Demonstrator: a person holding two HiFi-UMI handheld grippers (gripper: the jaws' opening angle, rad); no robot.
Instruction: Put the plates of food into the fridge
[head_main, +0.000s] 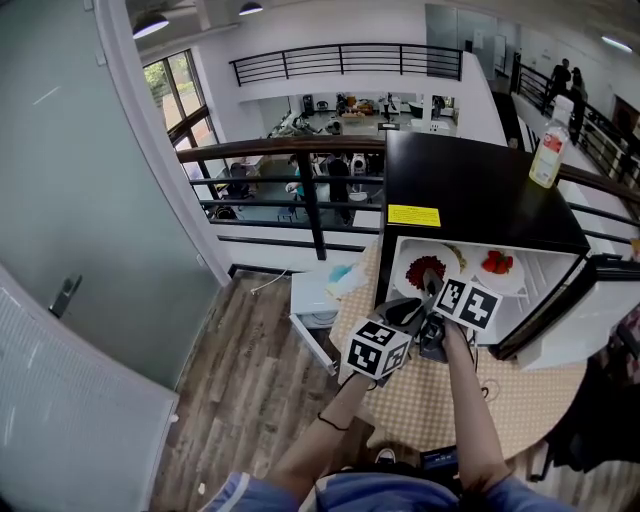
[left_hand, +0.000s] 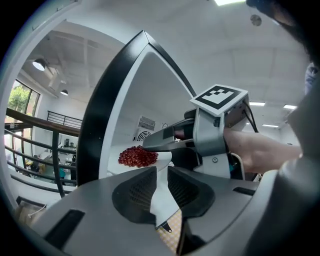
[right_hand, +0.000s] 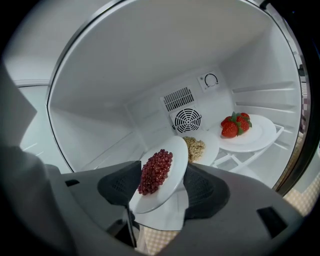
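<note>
A white plate of small red seeds (right_hand: 159, 172) hangs tilted at the mouth of the black mini fridge (head_main: 470, 185). My left gripper (left_hand: 161, 172) is shut on the plate's near rim. My right gripper (right_hand: 162, 189) stands open, its jaws wide on either side of the plate and not pressing it. The left gripper view shows the right gripper's fingers (left_hand: 162, 141) just over the seeds (left_hand: 137, 156). In the head view both grippers, left (head_main: 412, 310) and right (head_main: 432, 288), reach into the fridge opening.
Inside, a plate of strawberries (right_hand: 240, 126) rests on the wire shelf at right and a plate of pale grain (right_hand: 196, 148) lies at the back. The fridge door (head_main: 560, 320) hangs open to the right. A bottle (head_main: 548, 150) stands on top.
</note>
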